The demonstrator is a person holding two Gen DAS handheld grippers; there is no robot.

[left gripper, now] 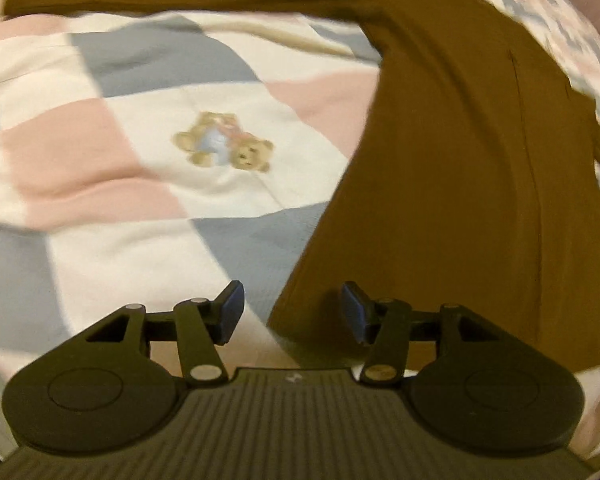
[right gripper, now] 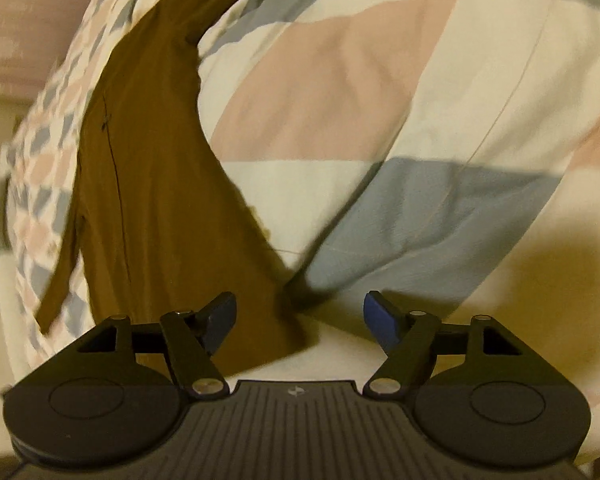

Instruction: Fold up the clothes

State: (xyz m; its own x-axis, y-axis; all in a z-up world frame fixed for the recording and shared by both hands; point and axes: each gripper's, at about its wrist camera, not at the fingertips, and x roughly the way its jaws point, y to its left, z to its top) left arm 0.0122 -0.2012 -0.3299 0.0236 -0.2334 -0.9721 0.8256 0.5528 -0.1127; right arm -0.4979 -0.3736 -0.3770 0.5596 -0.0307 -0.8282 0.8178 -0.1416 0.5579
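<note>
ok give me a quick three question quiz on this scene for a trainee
1. True or false: the left tongs are shut on the brown garment.
2. What picture is printed on the checked quilt?
A) teddy bears B) a car C) flowers
3. Fill in: in the right wrist view, the right tongs hang open near the garment's lower ____ corner.

Key: 1 false, both tongs are open and hold nothing. 2 A, the teddy bears. 3 right.
</note>
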